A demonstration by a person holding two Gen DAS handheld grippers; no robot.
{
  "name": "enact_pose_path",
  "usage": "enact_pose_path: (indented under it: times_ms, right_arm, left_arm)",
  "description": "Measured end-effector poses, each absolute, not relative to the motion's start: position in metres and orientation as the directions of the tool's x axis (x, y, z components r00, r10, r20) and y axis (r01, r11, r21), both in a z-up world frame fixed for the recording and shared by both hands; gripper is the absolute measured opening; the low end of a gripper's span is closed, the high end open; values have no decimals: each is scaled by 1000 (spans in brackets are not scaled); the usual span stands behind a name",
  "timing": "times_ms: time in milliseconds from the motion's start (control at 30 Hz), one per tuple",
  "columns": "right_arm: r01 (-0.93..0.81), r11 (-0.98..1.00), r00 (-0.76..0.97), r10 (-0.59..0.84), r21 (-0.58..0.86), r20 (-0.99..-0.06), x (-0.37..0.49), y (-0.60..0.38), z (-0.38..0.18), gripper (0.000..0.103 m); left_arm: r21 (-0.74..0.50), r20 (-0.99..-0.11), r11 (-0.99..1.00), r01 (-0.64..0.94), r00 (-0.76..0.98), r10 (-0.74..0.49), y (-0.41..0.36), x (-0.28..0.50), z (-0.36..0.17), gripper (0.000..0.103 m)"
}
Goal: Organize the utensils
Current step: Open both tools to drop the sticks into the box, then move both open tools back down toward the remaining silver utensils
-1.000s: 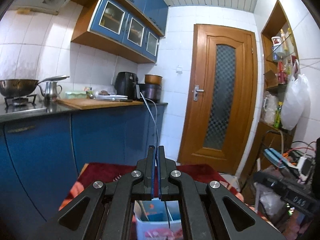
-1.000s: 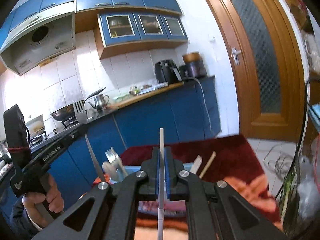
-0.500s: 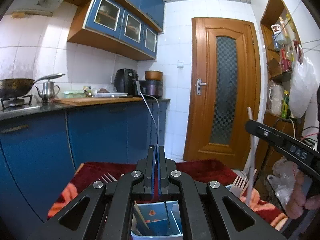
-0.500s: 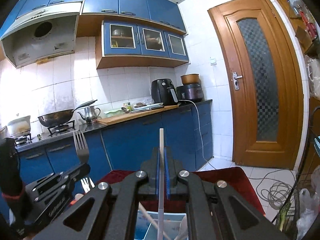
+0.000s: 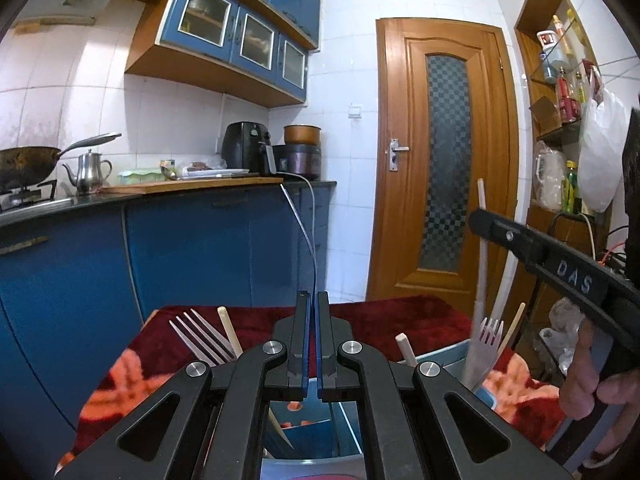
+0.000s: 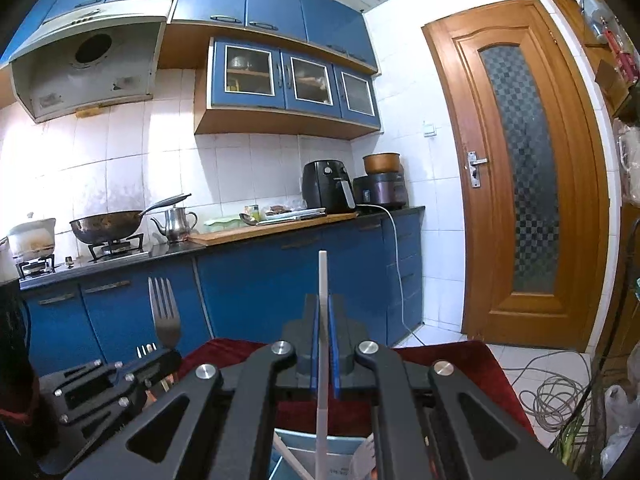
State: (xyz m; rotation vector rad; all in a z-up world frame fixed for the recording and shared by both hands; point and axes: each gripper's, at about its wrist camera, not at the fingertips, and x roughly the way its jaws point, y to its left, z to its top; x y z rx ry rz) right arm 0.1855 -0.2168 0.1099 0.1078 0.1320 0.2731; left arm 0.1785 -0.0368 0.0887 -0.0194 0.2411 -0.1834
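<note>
My left gripper [image 5: 313,300] is shut on a metal fork, seen edge-on as a thin curved strip [image 5: 298,220]; in the right wrist view its tines [image 6: 163,304] point up from that gripper [image 6: 160,354]. My right gripper [image 6: 323,304] is shut on a white chopstick [image 6: 322,276] held upright; it also shows in the left wrist view [image 5: 482,248]. Below both stands a blue utensil holder [image 5: 316,436] with compartments. Forks [image 5: 200,340] and chopsticks [image 5: 229,330] stick up from it, and another fork [image 5: 490,336] stands at its right.
The holder stands on a red patterned cloth [image 5: 400,320]. Blue kitchen cabinets [image 6: 260,280] and a counter with a wok [image 6: 104,230], kettle and air fryer run along the left. A wooden door [image 5: 444,168] is behind. Cables [image 6: 560,396] lie on the floor at right.
Both grippers have swung to look level across the kitchen. They have come side by side, and the holder's forks and chopsticks now show in the left wrist view.
</note>
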Motion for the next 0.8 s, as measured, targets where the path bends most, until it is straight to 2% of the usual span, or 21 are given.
enact_pose_path:
  times_ms: [133,367,400,500,533,800]
  right_arm:
    - [-266,957,952,280,119,-121,189,-213,106,6]
    - [-298,950,923,313,96,-225,196,-203,88,7]
    - [-312,944,915,329,108,-233,197,-202,86,9]
    - [-329,932,900,358,150,-248,197,-203,82,22]
    - [-335,929,897,366,160,-247,196,-204,82,22]
    - [-350,914,887,394,207,-241,178,-215,94,23]
  left_arm:
    - [-37,-246,983,181,951,-185,-40,178,86,1]
    - [-46,-267,983,178,946,-183,-40,180,83,2]
    - [-51,-266,984,172,947,-179,-39,179,83,4]
    - [-61,-269,984,165,947,-175,-37,178,85,21]
    - [-66,-267,984,164,948,-175,-36,177,85,23]
    - [-95,-296,979,180,934,-200,-33,167,95,24]
